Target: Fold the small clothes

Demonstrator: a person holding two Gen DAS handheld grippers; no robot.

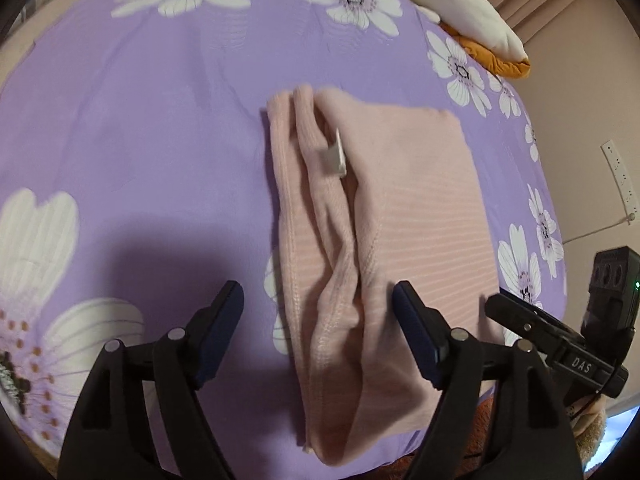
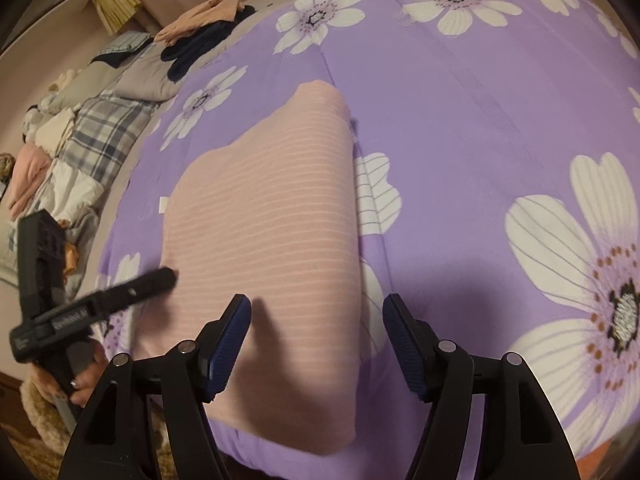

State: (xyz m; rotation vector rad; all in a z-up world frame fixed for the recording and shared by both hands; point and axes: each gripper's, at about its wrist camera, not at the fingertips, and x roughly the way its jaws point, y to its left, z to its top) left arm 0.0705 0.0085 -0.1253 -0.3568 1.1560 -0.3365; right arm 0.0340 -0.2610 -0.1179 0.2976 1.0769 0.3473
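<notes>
A pale pink striped garment (image 1: 404, 204) lies folded into a rectangle on the purple flowered bedspread (image 1: 140, 120), with bunched hems along its left side and a small white label (image 1: 337, 157) showing. My left gripper (image 1: 316, 306) hovers open over the near hemmed edge, its pads clear of the cloth. In the right wrist view the same garment (image 2: 260, 220) lies flat. My right gripper (image 2: 318, 314) stands open above its near right edge, gripping nothing. The left gripper's finger (image 2: 132, 290) reaches in from the left, held by a hand (image 2: 82, 380).
Cream and orange cloth (image 1: 476, 12) lies at the bed's far right corner. Several other clothes (image 2: 200, 20) and plaid bedding (image 2: 108, 128) are piled beyond the bedspread's left edge. A white power strip (image 1: 618, 172) hangs on the wall. The bed's near edge runs just under both grippers.
</notes>
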